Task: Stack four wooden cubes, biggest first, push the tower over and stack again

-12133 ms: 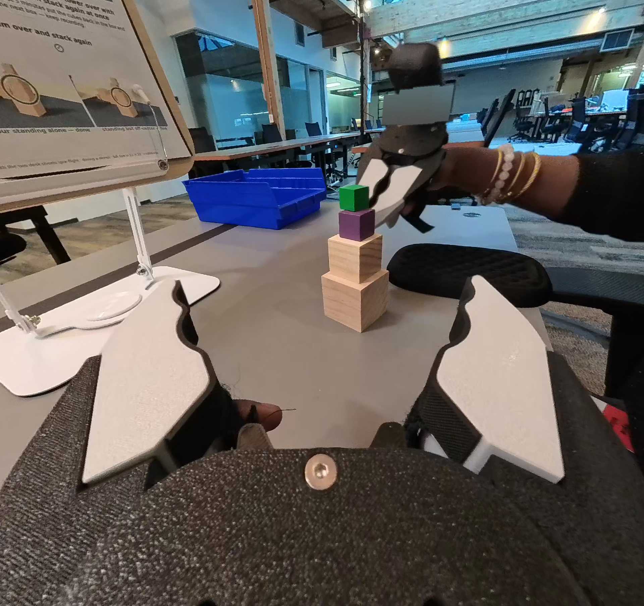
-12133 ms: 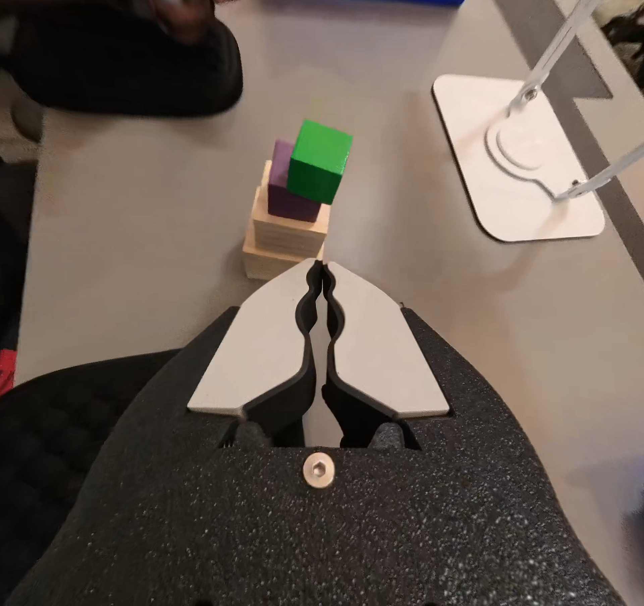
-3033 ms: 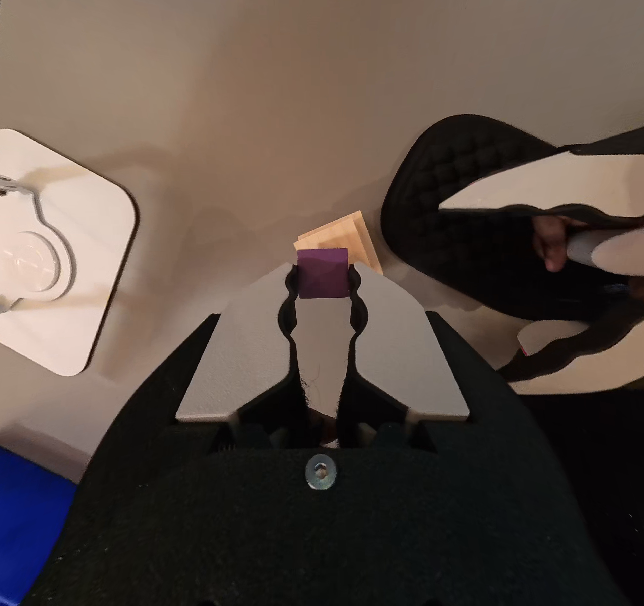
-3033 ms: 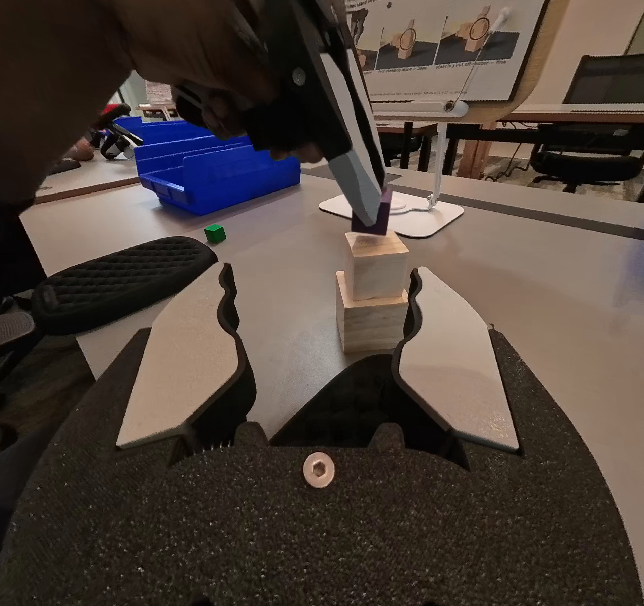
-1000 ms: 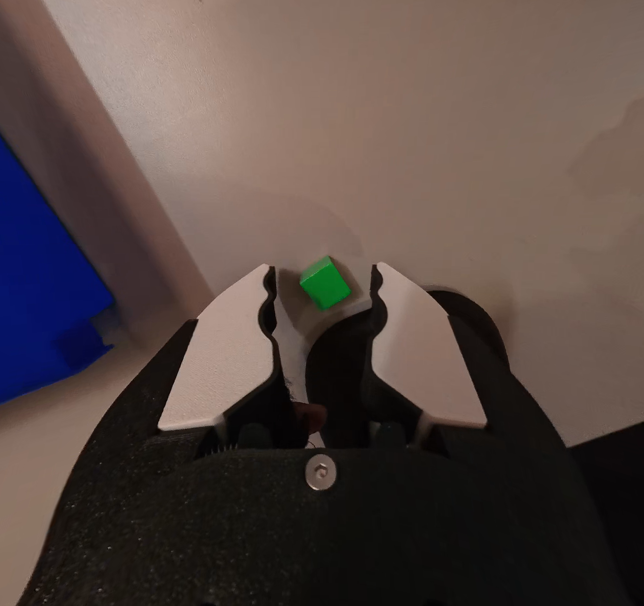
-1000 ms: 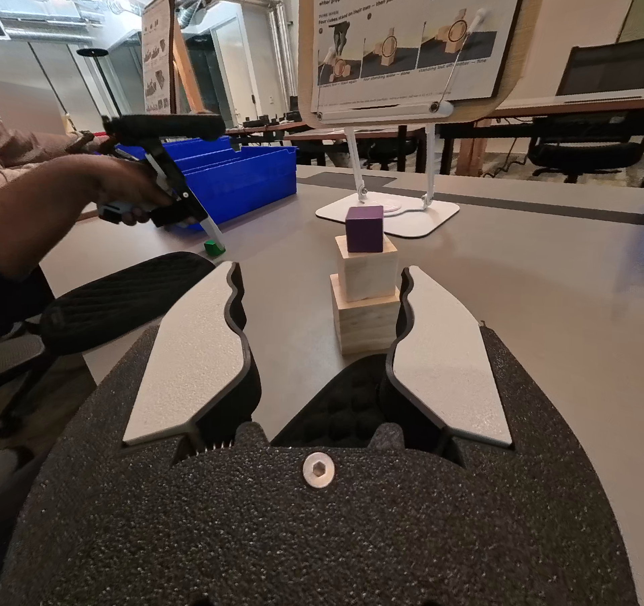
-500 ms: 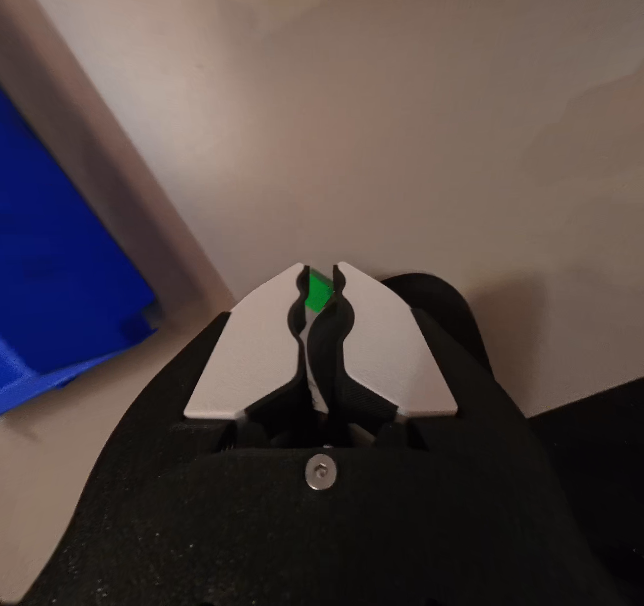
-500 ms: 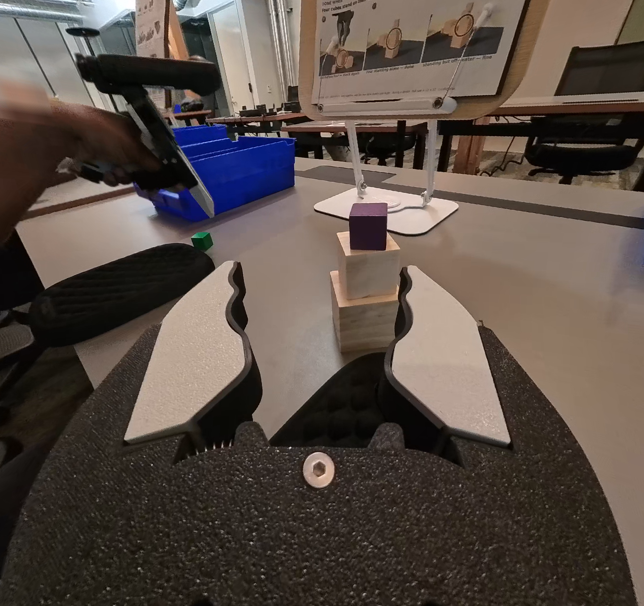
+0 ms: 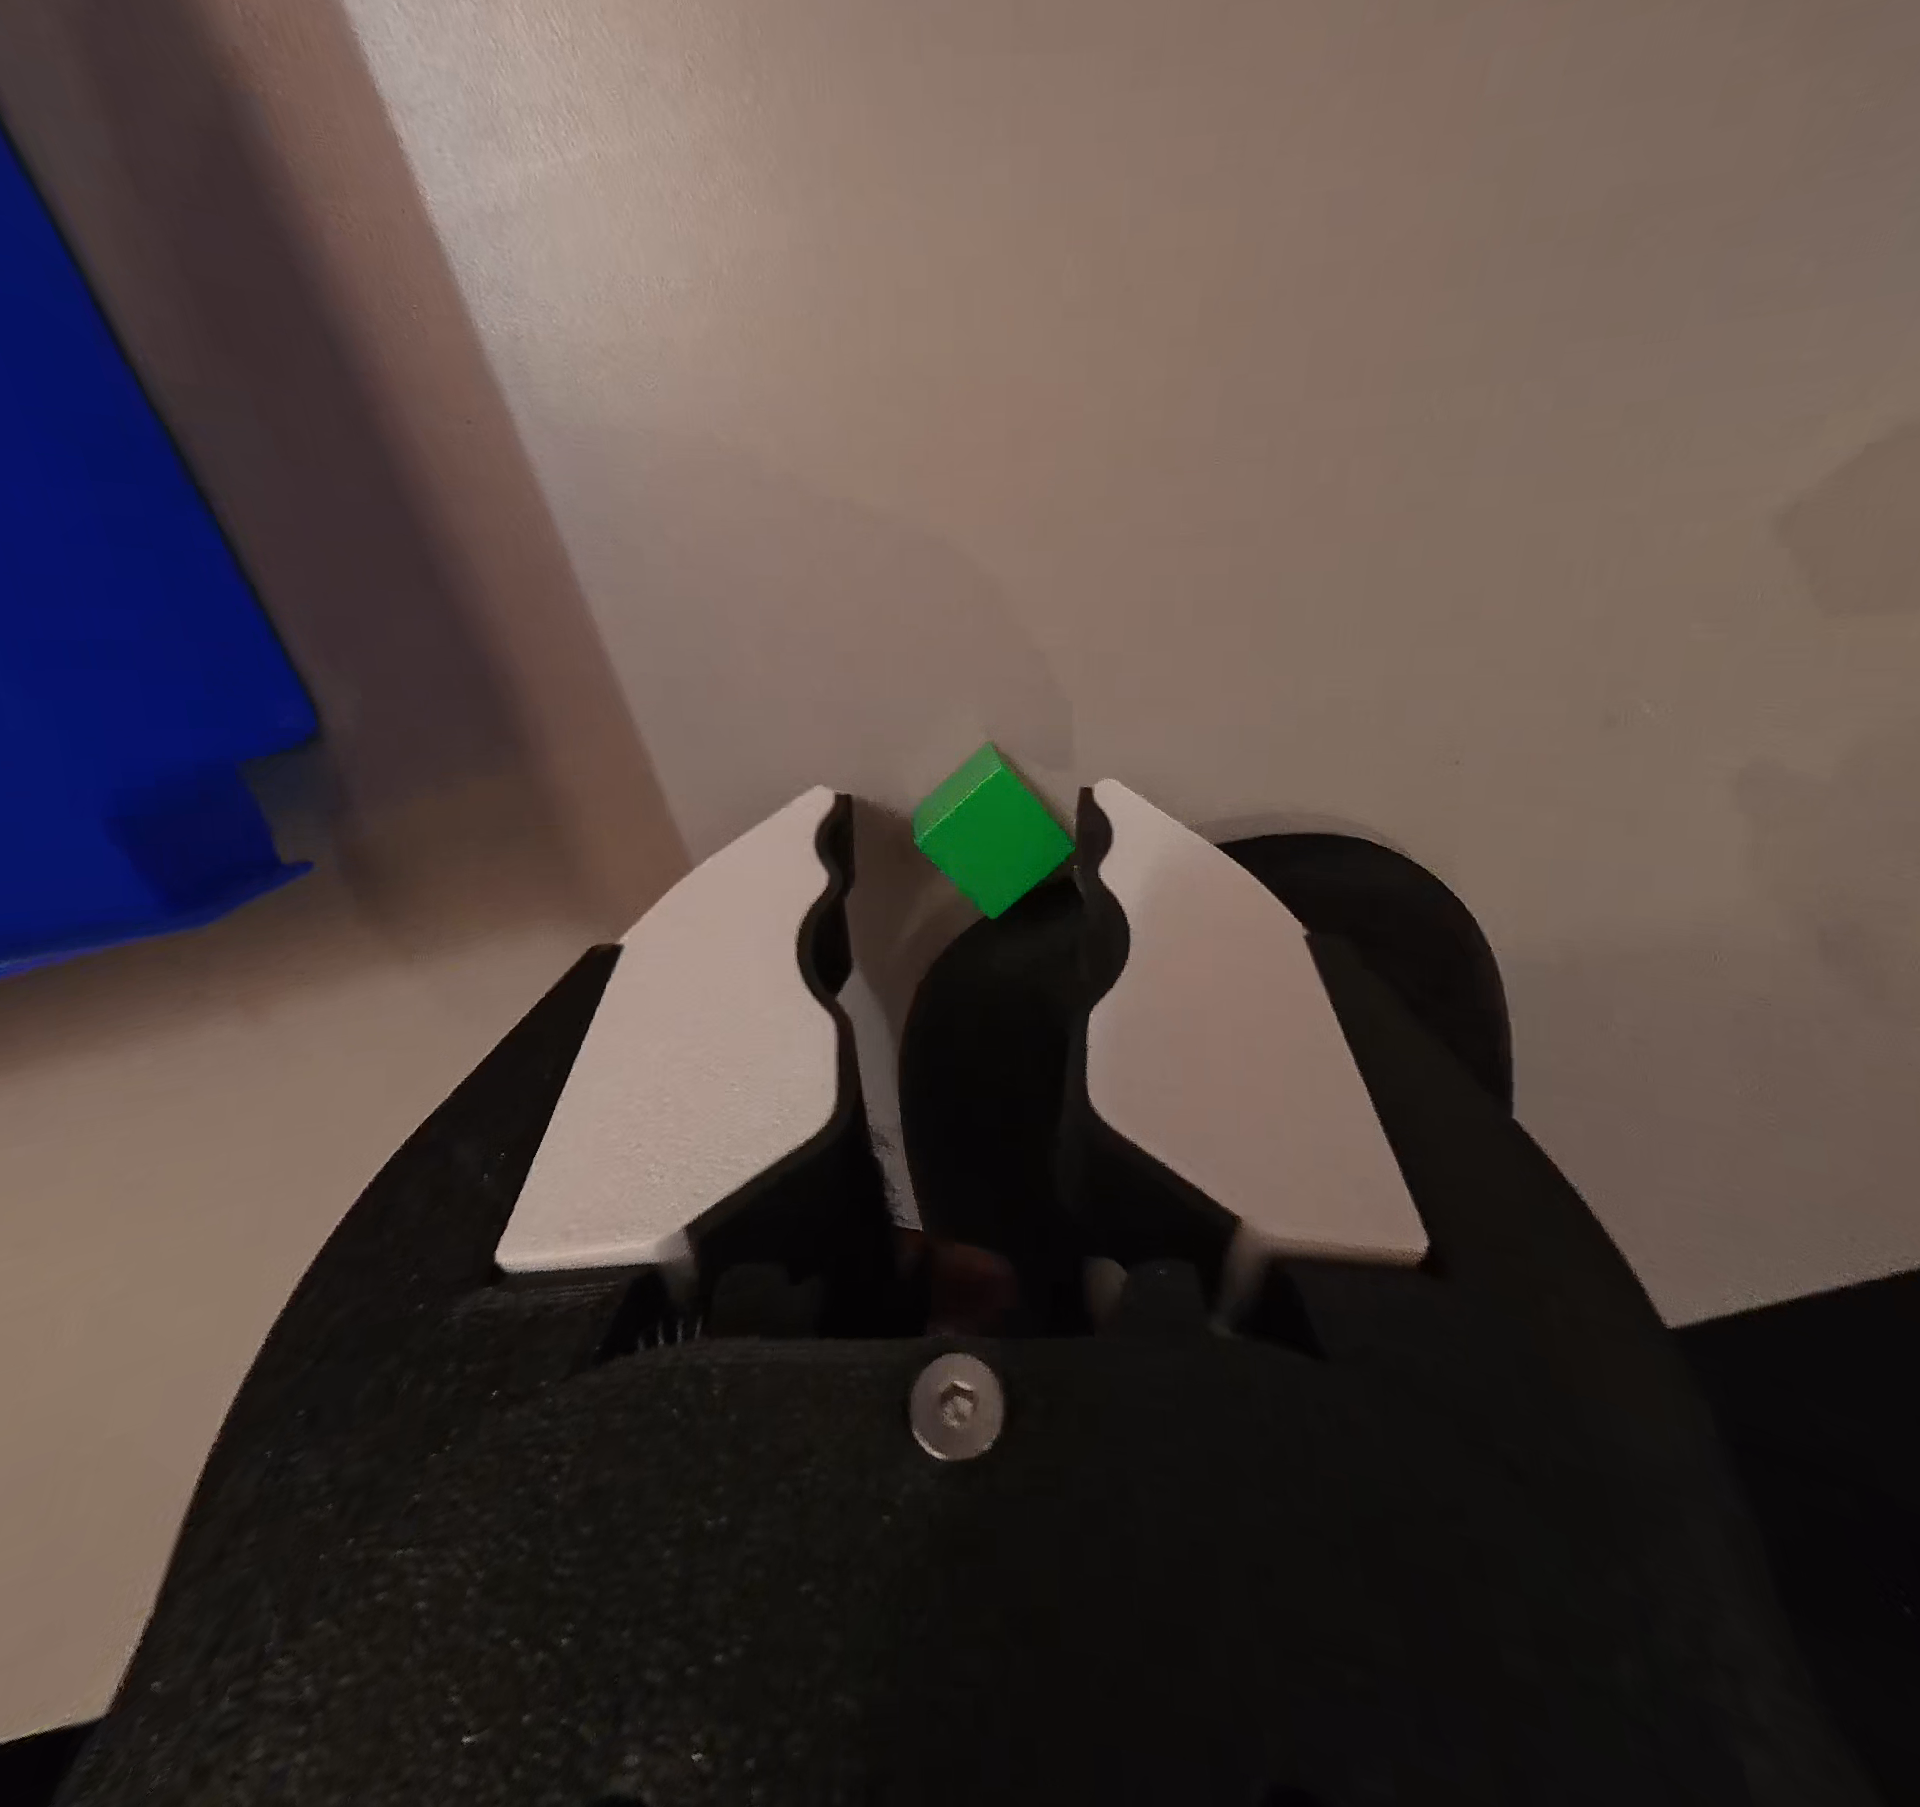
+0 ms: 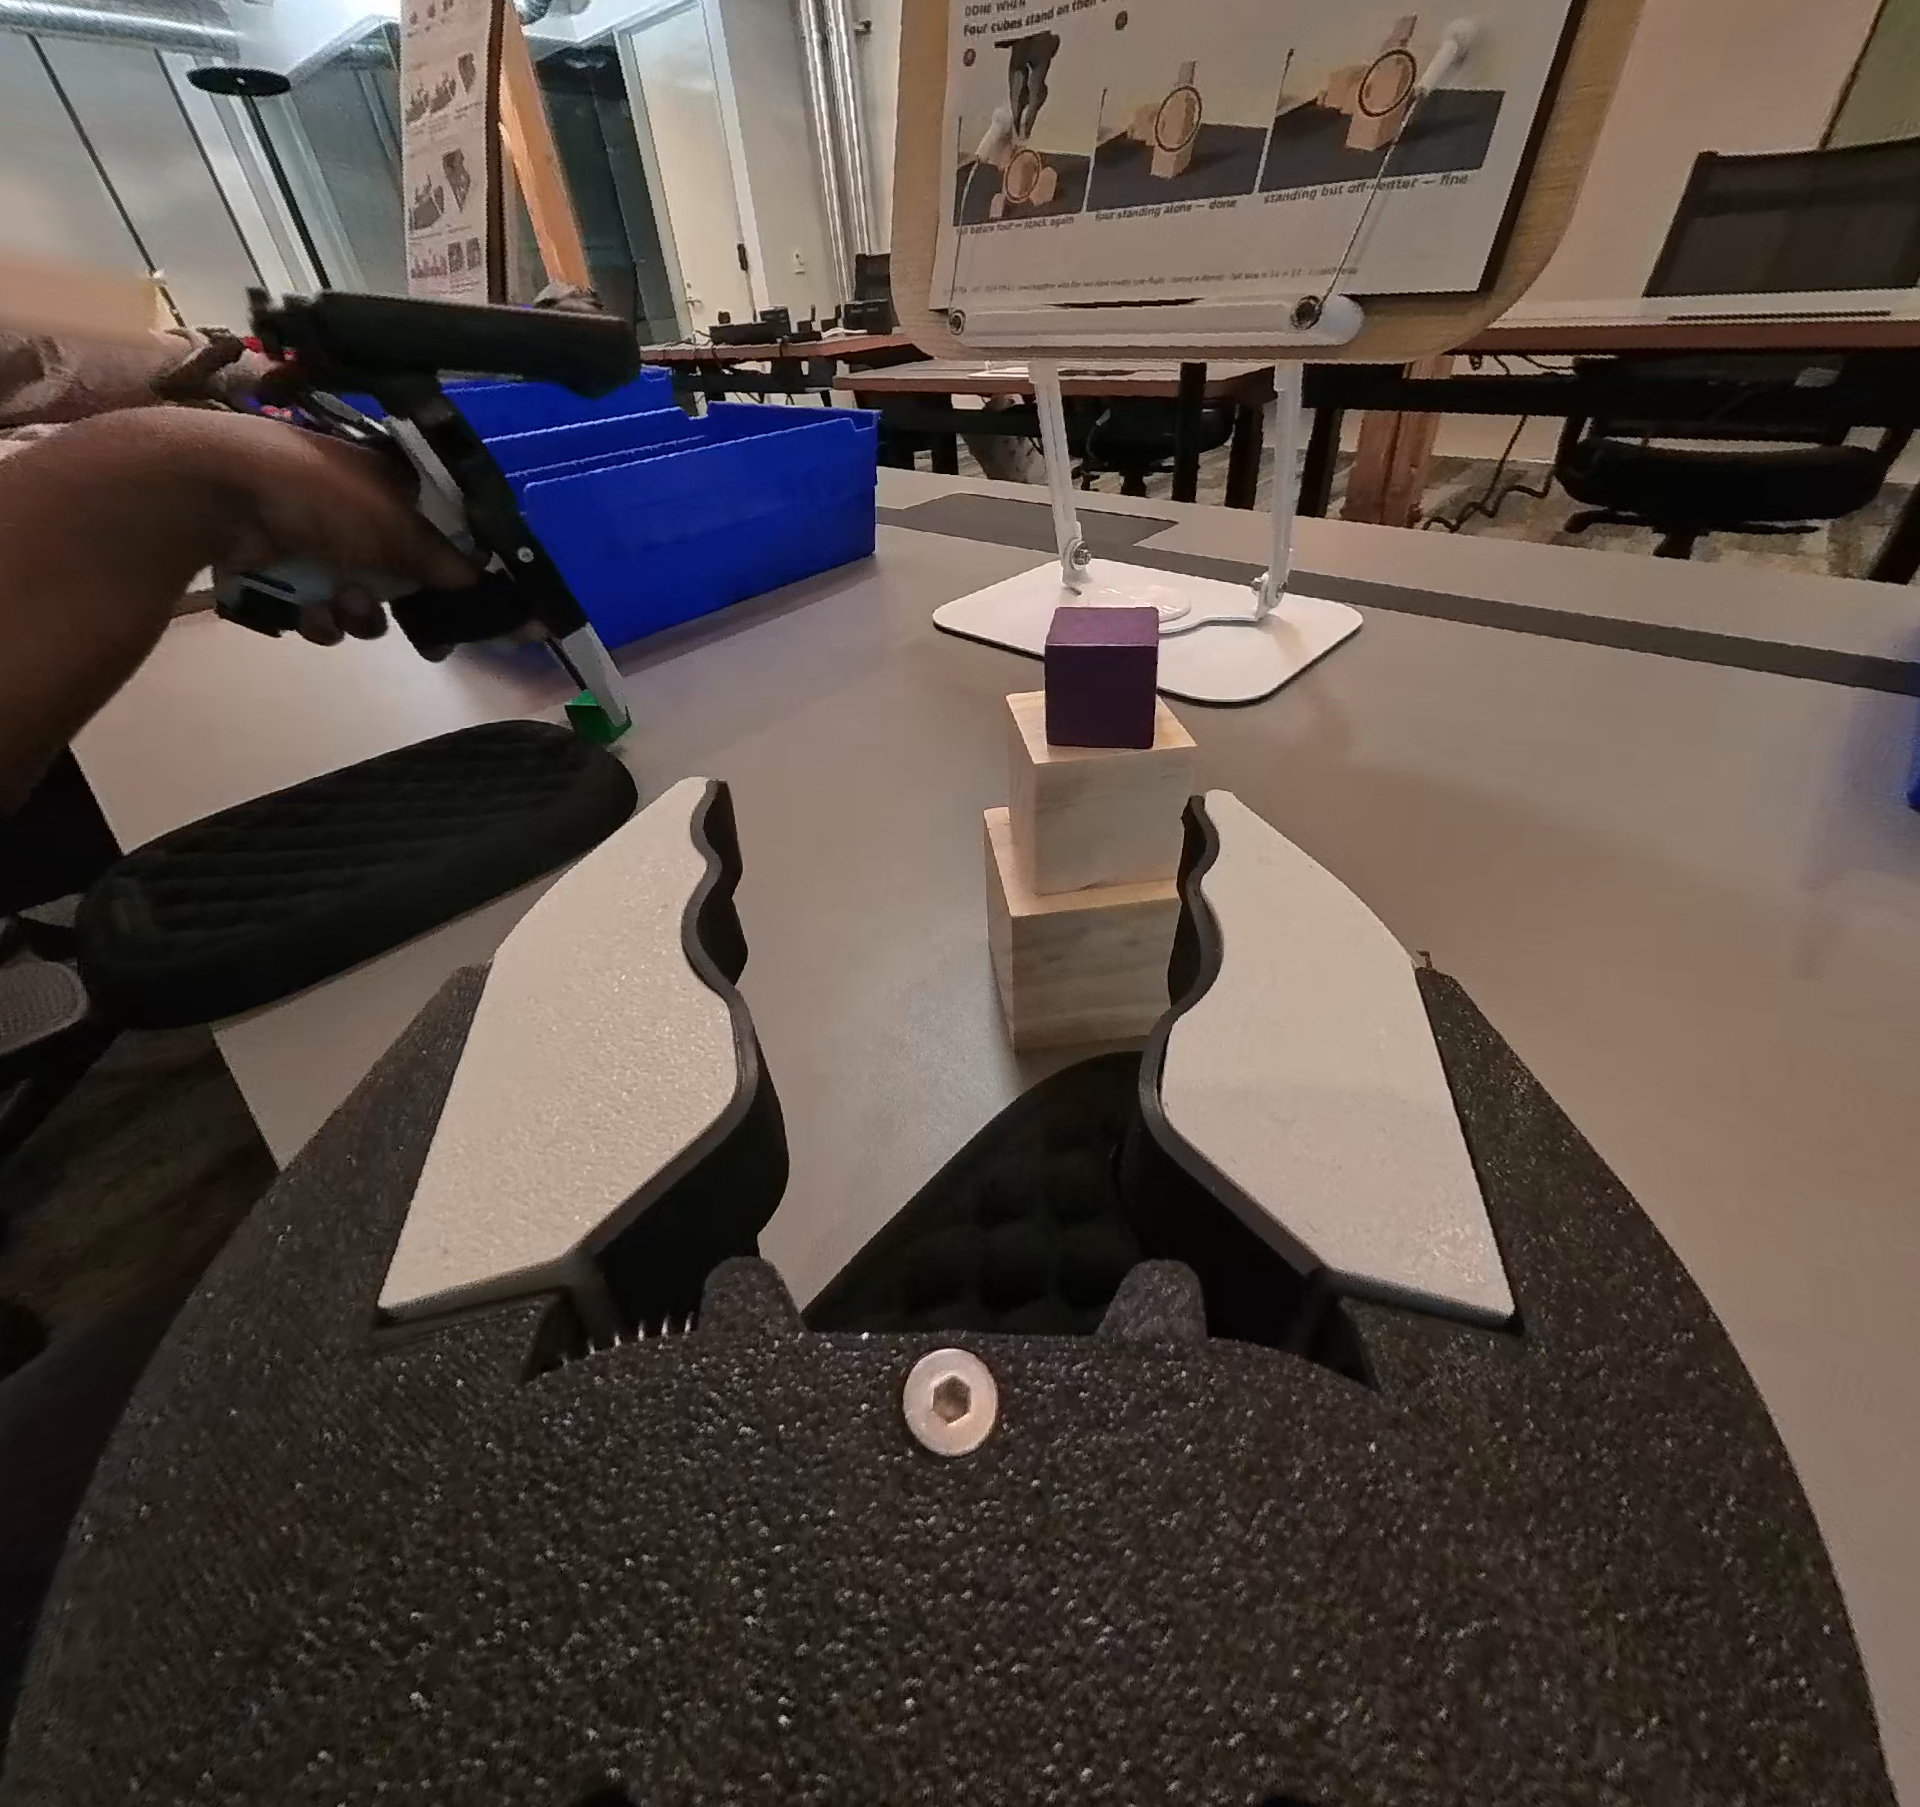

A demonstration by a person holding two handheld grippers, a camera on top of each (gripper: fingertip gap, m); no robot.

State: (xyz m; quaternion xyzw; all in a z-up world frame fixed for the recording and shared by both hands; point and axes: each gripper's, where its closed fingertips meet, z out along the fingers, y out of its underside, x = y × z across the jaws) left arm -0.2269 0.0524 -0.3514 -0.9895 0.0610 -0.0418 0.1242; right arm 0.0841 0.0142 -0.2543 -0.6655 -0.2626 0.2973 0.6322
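A small green cube (image 9: 992, 832) lies on the grey table (image 9: 1143, 303), turned cornerwise. My left gripper (image 9: 961, 801) is open around it. One corner of the cube is close to the right pad and a clear gap separates it from the left pad. The right wrist view shows the same gripper (image 10: 597, 677) tilted down at the cube (image 10: 594, 718). My right gripper (image 10: 954, 796) is open and empty, low, just in front of a stack. The stack is a purple cube (image 10: 1101, 677) on a smaller wooden cube (image 10: 1101, 822) on a larger wooden cube (image 10: 1081, 968).
A black padded rest (image 10: 343, 864) lies at the table's near left edge, right beside the green cube. A blue bin (image 10: 675, 500) stands behind it. The white base (image 10: 1195, 635) of a stand carrying an instruction board (image 10: 1247, 95) sits behind the stack. The tips of one gripper are about 35 cm away from the tips of the other.
My left gripper's pads came nearly together and lifted away while the green cube stayed on the table. They have opened again and come back down around the cube. The right gripper has barely moved.
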